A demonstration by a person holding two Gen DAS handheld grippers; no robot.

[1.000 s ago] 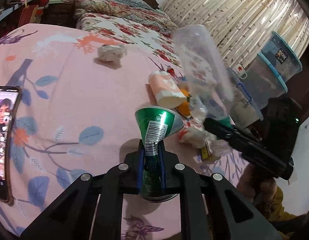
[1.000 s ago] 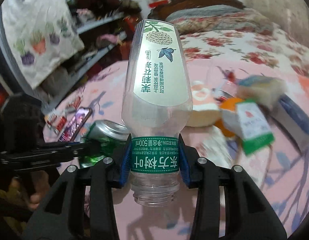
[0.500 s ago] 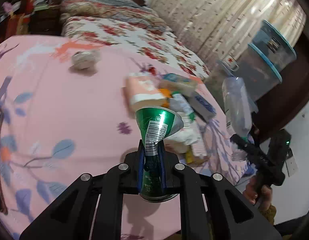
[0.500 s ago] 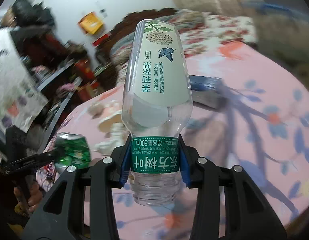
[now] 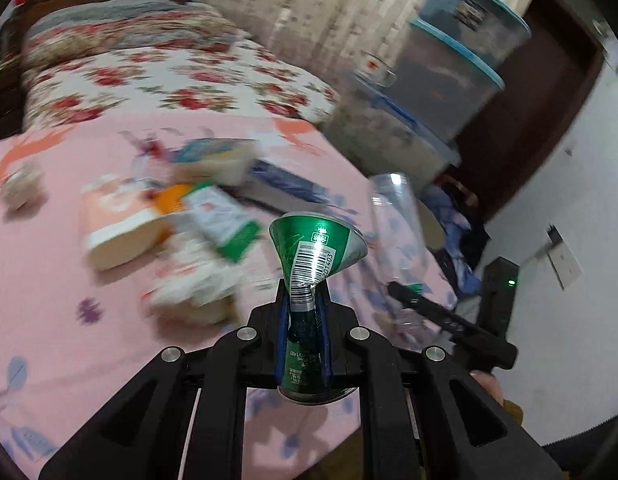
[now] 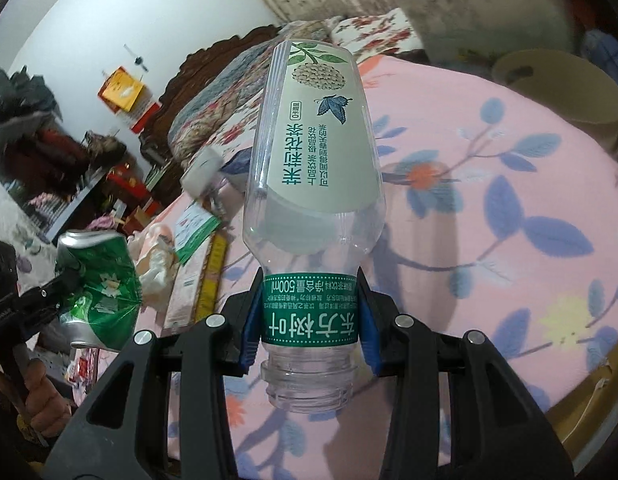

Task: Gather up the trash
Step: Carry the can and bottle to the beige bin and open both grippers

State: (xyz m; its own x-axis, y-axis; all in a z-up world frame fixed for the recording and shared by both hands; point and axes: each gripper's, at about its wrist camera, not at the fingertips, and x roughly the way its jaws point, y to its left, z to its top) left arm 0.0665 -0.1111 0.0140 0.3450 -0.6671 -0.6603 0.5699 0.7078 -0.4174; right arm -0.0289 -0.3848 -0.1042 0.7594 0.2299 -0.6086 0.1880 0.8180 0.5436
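Observation:
My left gripper [image 5: 303, 320] is shut on a crushed green can [image 5: 315, 256], pinched flat at its waist, held above the pink flowered table cover [image 5: 49, 280]. My right gripper [image 6: 309, 316] is shut on an empty clear plastic bottle [image 6: 315, 184], gripped at its green neck label, mouth toward the camera. In the left wrist view the bottle [image 5: 397, 228] and the right gripper [image 5: 409, 298] hang at the table's right edge. In the right wrist view the can [image 6: 101, 284] shows at far left, with a hand below it.
A blurred litter pile lies on the table: a peach paper cup [image 5: 117, 220], a green-and-white packet [image 5: 221, 220], crumpled white wrappers [image 5: 197, 280]. Stacked clear storage bins [image 5: 441, 92] stand beyond the right edge. A beige round bin [image 6: 565, 88] sits behind the table. A floral bed [image 5: 149, 76] lies farther back.
Both grippers swung right with their loads still held. The right gripper carried the bottle from over the litter pile to the table's right edge; the phone left the left wrist view.

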